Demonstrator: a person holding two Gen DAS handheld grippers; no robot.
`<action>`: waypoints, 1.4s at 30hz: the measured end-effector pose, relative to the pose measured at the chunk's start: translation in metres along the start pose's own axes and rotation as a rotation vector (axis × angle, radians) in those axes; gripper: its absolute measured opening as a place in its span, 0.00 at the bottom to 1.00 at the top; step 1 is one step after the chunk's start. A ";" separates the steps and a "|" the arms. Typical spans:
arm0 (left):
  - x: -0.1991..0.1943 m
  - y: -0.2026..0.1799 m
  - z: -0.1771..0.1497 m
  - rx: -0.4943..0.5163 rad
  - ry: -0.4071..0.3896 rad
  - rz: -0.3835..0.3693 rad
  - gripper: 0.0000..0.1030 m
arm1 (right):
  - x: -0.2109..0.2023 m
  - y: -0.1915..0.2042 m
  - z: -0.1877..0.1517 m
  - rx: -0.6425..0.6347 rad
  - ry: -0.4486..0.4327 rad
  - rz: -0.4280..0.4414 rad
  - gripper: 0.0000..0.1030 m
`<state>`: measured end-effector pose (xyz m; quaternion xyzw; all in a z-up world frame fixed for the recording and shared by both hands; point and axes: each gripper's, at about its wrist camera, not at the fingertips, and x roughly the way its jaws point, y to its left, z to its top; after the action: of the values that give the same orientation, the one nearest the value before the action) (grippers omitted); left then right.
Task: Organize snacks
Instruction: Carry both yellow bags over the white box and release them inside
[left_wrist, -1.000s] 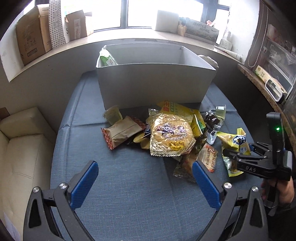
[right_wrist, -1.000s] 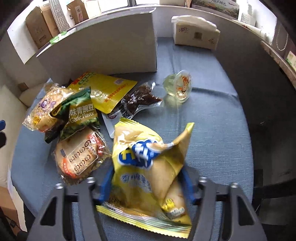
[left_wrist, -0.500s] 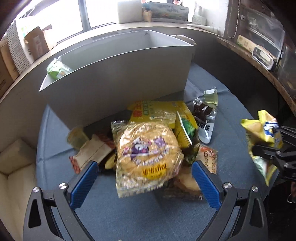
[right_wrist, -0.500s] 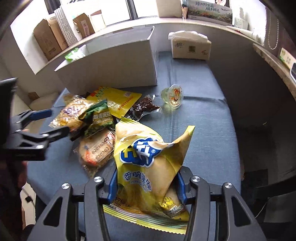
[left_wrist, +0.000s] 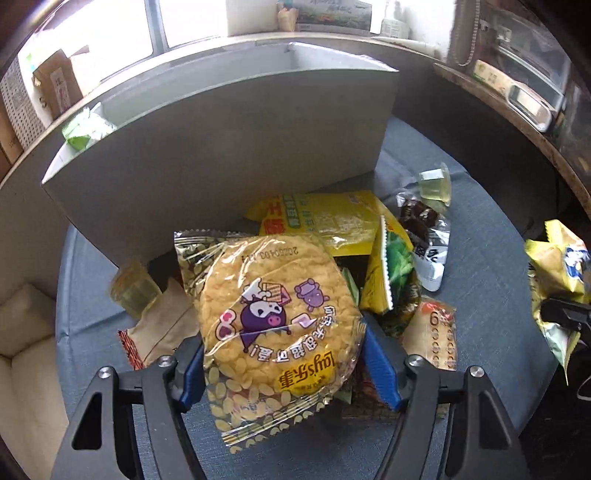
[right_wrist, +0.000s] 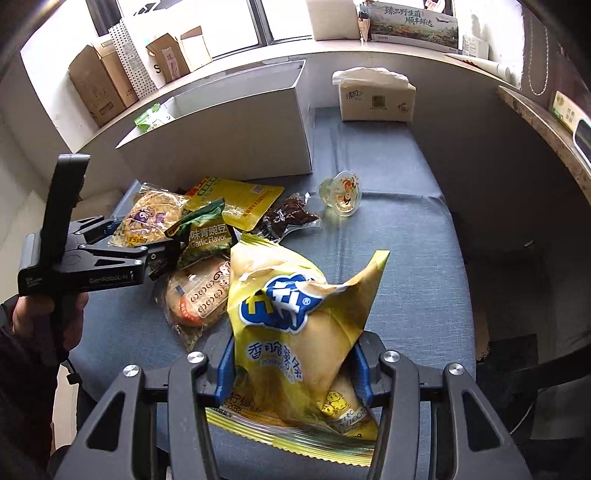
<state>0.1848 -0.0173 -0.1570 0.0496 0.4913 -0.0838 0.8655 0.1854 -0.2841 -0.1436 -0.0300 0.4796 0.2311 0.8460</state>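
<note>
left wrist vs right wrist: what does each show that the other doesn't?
Only left wrist: the brown paper snack bag and the yellowish jelly cup beside the pile.

Only right wrist: the tissue box and the "Garlic Flavor" print on the green pea bag.

Both: the grey bin, the corn cracker pack between the left hand-held gripper's fingers, and the yellow chip bag clamped in the right hand-held gripper.

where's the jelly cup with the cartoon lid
In the right wrist view, the jelly cup lies tipped on the blue cloth, right of the dark snack packet.
</note>
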 end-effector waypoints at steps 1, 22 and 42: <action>-0.003 0.000 -0.001 -0.001 -0.008 -0.004 0.74 | 0.000 0.000 0.000 0.000 0.000 0.001 0.53; -0.124 0.064 0.027 -0.179 -0.284 -0.034 0.74 | -0.007 0.049 0.086 -0.117 -0.136 0.111 0.53; -0.035 0.130 0.180 -0.257 -0.221 -0.019 0.75 | 0.070 0.071 0.283 -0.107 -0.152 0.091 0.54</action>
<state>0.3437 0.0836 -0.0346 -0.0755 0.4002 -0.0333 0.9127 0.4120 -0.1179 -0.0369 -0.0359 0.4016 0.2962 0.8658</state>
